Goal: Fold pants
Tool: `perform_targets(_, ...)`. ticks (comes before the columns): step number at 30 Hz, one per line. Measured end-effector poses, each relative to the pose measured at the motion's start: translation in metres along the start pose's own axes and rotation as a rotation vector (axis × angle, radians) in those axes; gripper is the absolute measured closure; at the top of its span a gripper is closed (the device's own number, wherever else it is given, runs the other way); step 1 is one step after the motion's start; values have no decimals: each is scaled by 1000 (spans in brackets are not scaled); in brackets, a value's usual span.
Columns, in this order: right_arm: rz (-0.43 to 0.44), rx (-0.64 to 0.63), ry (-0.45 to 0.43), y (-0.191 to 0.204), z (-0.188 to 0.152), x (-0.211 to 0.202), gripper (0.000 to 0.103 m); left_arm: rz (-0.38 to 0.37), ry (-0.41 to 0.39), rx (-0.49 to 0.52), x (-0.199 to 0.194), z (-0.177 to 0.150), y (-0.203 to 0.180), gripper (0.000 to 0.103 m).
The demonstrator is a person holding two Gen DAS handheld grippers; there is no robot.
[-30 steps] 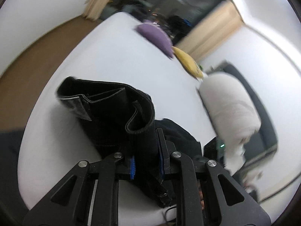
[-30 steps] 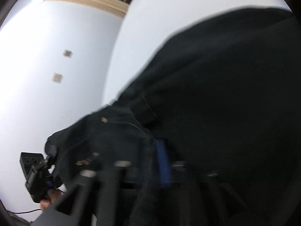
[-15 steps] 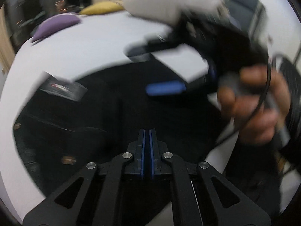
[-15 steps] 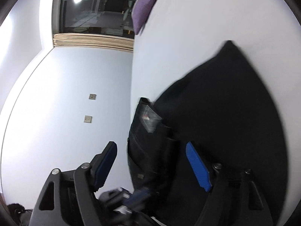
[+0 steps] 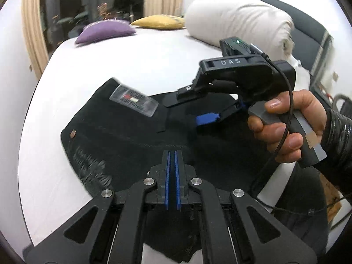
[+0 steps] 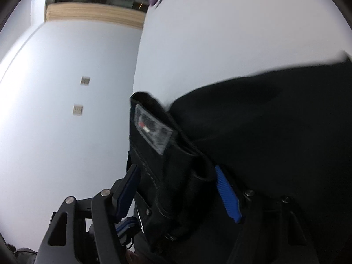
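Black pants (image 5: 123, 140) lie folded on the white bed (image 5: 140, 66), with a clear size tag (image 5: 133, 100) at the waistband. My left gripper (image 5: 172, 154) is shut and empty, just above the near part of the pants. My right gripper (image 5: 198, 110) hovers over the pants at the right, held in a hand. In the right wrist view my right gripper (image 6: 176, 176) is open, its blue pads either side of the waistband (image 6: 167, 154), not clamping it. The tag also shows there (image 6: 153, 132).
A purple cushion (image 5: 103, 32) and a yellow cushion (image 5: 158, 22) lie at the far end of the bed. A rolled white duvet (image 5: 239, 24) lies at the far right. A white wall (image 6: 66, 88) runs along the bed's left side.
Both grippers have let go of the pants, which now lie flat and folded on the bed. My left gripper has shut empty. My right gripper has opened and dropped closer to the waistband.
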State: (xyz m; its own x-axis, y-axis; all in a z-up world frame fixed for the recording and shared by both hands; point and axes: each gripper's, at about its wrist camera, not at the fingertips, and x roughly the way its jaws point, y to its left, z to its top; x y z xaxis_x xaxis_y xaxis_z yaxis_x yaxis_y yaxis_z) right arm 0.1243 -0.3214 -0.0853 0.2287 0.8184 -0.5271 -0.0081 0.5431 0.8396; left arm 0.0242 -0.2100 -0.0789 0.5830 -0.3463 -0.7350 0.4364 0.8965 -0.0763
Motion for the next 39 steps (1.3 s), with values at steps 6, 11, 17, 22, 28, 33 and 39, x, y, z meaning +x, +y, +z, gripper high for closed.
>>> perform_targets(6,-68,-24,34,10,4,25,84,-6,-16,-69,-27,3,38,100)
perform_targets(11,-104,-95,-132,30,-29,-9,88,-14,-28,-111,-38,0,51,100)
perform_targets(17,-84,-33,-393,12,-82,-87,88,-46,-22,-74,-37,3,38,100)
perform_targets(22,-158,159,-494,-55,-116,-121,88,-77,10,-17,-22,2,17,100)
perform_targets(28,-141,234,-573,-73,-145,-126,88,-95,62,11,-7,1,6,100)
perform_targets(33,-129,251,-541,-82,-135,-123,89,-87,86,-3,8,5,8,100)
perform_targets(39,-146,263,-585,-74,-149,-117,89,-75,92,-41,17,8,21,100)
